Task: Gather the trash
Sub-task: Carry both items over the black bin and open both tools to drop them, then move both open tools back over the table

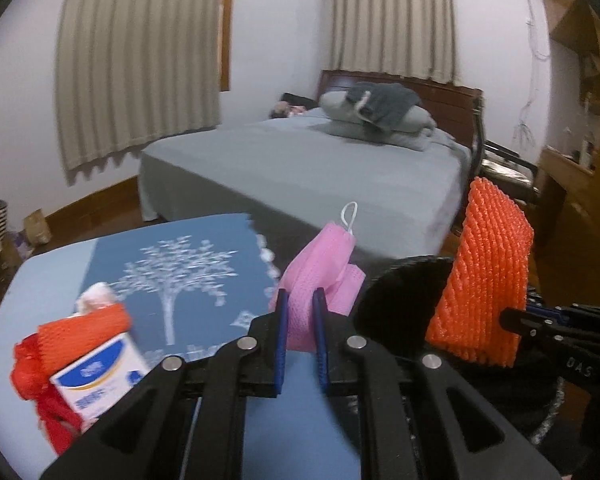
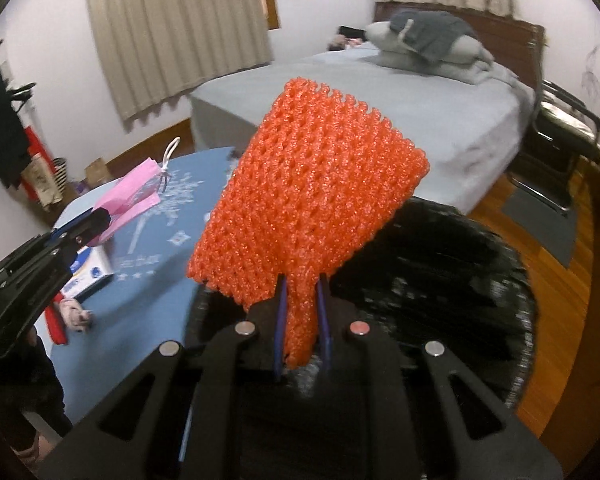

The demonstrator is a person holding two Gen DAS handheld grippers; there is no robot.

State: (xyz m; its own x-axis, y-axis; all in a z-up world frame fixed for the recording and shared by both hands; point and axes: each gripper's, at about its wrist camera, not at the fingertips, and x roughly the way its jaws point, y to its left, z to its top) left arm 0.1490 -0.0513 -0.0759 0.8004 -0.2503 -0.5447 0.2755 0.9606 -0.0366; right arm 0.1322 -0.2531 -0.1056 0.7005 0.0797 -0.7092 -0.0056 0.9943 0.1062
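Observation:
My left gripper (image 1: 303, 300) is shut on a pink face mask (image 1: 320, 268) with a white ear loop, held above the blue table's right edge. It also shows in the right wrist view (image 2: 130, 196). My right gripper (image 2: 303, 284) is shut on an orange foam fruit net (image 2: 312, 196), held over the black-lined trash bin (image 2: 440, 272). The net (image 1: 484, 276) and the bin (image 1: 400, 300) show at the right of the left wrist view. On the table lie a white and blue carton (image 1: 100, 380), another orange foam net (image 1: 88, 320), red mesh (image 1: 40, 384) and a crumpled tissue (image 1: 96, 294).
The blue table (image 1: 52, 280) carries a mat with a white tree print (image 1: 176, 280). A grey bed (image 1: 320, 168) stands behind, a black chair (image 2: 560, 140) at the right. Bags and boxes (image 1: 36, 224) sit on the floor by the left wall.

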